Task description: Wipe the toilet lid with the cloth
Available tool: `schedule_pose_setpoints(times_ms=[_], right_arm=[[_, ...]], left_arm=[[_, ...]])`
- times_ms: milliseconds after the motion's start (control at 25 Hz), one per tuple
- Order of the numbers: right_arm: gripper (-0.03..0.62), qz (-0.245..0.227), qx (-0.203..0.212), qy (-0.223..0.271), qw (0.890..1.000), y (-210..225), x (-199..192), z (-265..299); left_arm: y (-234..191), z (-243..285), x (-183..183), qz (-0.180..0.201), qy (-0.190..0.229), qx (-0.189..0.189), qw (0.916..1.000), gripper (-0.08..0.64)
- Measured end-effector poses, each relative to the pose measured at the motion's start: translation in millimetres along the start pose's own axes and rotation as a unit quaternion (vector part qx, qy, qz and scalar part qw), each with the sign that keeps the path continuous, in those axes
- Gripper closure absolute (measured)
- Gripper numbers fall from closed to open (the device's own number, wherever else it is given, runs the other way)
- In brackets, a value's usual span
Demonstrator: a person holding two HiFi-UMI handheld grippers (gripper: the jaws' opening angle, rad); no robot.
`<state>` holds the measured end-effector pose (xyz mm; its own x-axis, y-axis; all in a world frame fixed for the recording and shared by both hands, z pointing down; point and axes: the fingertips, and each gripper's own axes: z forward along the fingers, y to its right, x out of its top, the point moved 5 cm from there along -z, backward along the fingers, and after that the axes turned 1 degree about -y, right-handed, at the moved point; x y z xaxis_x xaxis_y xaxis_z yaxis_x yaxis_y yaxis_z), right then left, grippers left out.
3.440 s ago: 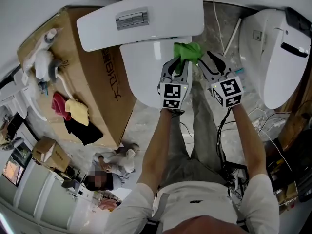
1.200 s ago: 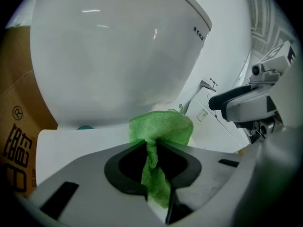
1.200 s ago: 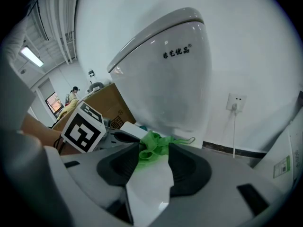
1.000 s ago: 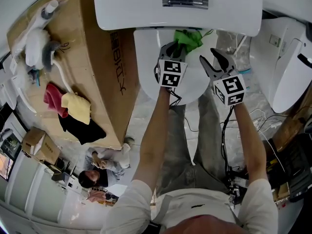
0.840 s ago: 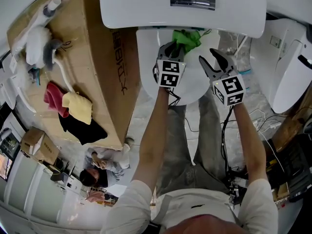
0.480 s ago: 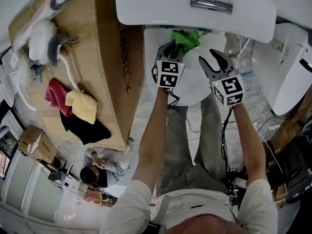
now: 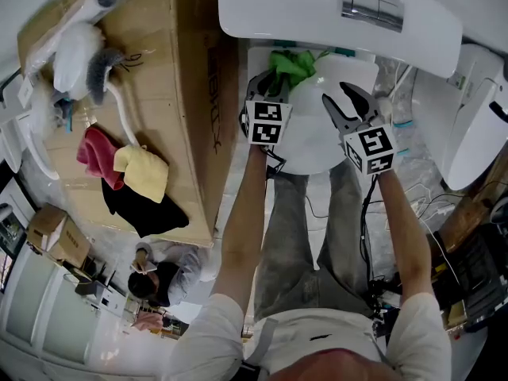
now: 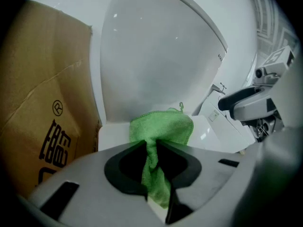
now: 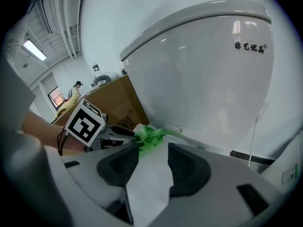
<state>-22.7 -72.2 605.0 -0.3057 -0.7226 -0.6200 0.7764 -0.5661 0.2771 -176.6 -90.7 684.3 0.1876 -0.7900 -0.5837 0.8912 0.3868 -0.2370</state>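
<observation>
Jaws of the left gripper [image 8: 154,171] clench a crumpled bright-green cloth [image 8: 161,128], apparently touching the toilet lid [image 7: 325,129] near its back edge. The right gripper [image 7: 343,104] gapes, empty. The cloth has slid slightly leftward.

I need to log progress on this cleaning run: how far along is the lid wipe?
Done: the left gripper is shut on the green cloth. In hand: the cloth lies at the rear of the toilet lid, by the tank; the right gripper hangs open and empty over the lid. Left: the lid shows no wipe marks, so the wiped share cannot be told; the front likely remains.
</observation>
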Motion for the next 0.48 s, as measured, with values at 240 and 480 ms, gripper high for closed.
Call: schedule_pose_setpoints(times_ms=[240,480], right_arm=[[0.393,0.000,-0.005,-0.004,1.000,-10,-2,4],[0.393,-0.002,-0.013,-0.004,1.000,-18,-4,2]], left_arm=[[-20,-11,-6,-0.006,0.004,0.015,0.9999,0.477],[-34,-21,-16,-0.012,0.003,0.034,0.9993,0.477]])
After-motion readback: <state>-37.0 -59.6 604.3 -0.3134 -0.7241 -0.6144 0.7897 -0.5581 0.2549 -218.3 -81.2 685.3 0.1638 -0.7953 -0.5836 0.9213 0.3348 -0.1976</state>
